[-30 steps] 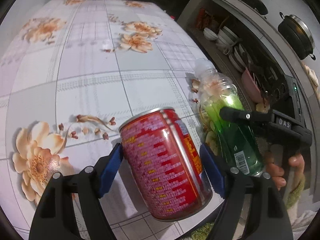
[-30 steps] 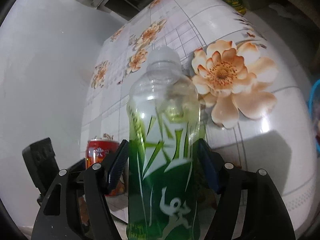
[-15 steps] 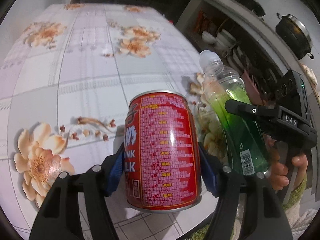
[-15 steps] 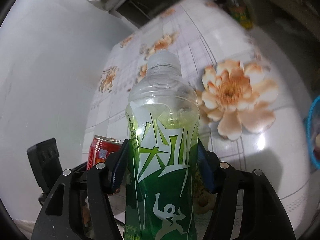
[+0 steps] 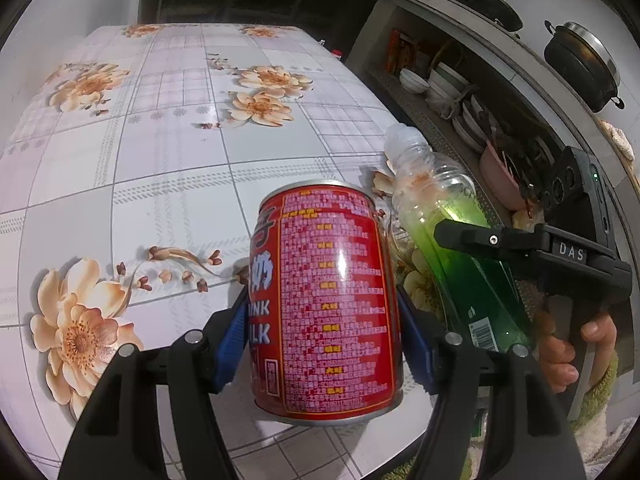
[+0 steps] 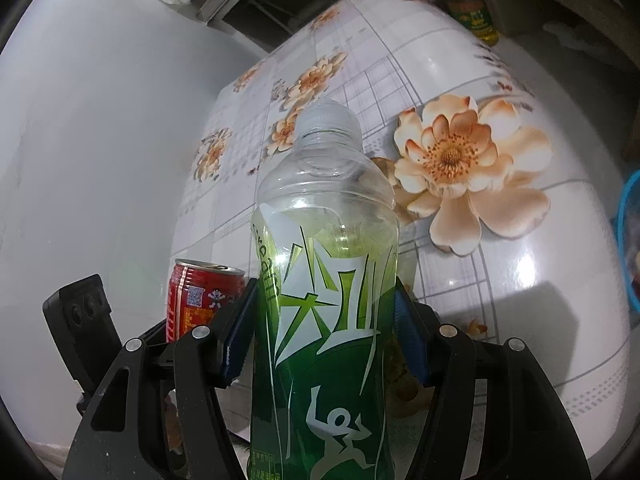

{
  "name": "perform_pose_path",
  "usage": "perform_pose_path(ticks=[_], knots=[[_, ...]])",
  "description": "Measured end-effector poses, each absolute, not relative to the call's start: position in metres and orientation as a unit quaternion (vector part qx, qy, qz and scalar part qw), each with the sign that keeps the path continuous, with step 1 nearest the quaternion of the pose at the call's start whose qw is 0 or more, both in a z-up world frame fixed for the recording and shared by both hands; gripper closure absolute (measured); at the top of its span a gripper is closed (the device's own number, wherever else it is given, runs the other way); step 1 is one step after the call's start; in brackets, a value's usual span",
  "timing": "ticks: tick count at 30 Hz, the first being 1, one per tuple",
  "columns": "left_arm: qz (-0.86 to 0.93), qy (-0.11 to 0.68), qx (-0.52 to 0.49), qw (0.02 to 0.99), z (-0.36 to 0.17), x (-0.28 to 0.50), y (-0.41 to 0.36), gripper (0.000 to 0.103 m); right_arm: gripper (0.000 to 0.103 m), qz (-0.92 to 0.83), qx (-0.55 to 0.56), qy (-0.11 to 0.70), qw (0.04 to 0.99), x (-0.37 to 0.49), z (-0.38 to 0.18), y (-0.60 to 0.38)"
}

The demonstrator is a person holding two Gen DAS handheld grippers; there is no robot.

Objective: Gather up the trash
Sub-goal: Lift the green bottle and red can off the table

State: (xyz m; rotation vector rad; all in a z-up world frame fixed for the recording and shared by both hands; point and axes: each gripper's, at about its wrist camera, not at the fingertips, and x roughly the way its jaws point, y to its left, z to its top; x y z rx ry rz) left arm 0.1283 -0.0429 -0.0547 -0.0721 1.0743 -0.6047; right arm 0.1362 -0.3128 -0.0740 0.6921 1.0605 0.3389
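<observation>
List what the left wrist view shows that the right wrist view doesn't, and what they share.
Only the left view shows the shelf of dishes, a black pot and the hand on the right tongs. Only the right view shows an oil bottle and a blue basket. Both show the red can, the green bottle and the flowered table.

My left tongs (image 5: pixel 324 344) are black plastic with blue pads (image 5: pixel 232 340) and silver screws. The right tongs (image 6: pixel 324 340) look alike, marked "DAS"; my hand (image 5: pixel 568 352) shows bare skin and a green cuff.
</observation>
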Motion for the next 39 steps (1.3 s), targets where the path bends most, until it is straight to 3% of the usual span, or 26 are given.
perform_pose_path(ticks=[24, 39], knots=[[-0.294, 0.471, -0.015, 0.832, -0.039, 0.125, -0.052, 0.038, 0.044, 0.143, 0.346, 0.468, 0.8, 0.108, -0.057, -0.331], [-0.331, 0.458, 0.01, 0.825, -0.024, 0.126, -0.1, 0.038, 0.044, 0.112, 0.385, 0.432, 0.808, 0.074, -0.049, -0.376]])
